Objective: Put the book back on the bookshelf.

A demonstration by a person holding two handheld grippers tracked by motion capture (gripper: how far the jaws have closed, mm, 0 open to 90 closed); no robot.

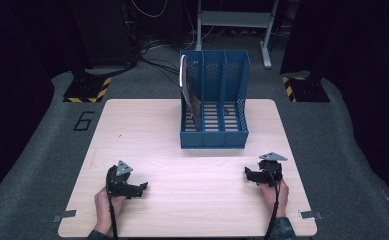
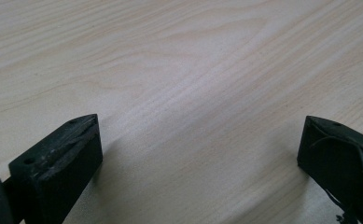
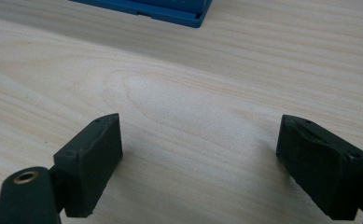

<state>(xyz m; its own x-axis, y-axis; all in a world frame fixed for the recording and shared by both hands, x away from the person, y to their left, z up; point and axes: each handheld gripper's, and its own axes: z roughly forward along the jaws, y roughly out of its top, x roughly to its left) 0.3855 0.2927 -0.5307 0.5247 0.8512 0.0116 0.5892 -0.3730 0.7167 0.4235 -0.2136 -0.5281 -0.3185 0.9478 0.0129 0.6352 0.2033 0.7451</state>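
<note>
Hazard-striped stand bases on grey floor, "6" marked nr table.

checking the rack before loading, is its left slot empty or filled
Filled: a flat item stands on edge, leaning, in the left slot of the blue rack. The other two slots look empty.

Table: light wood top, rect. On it: blue 3-slot file rack, far centre; left gripper, right gripper, near corners.
</note>
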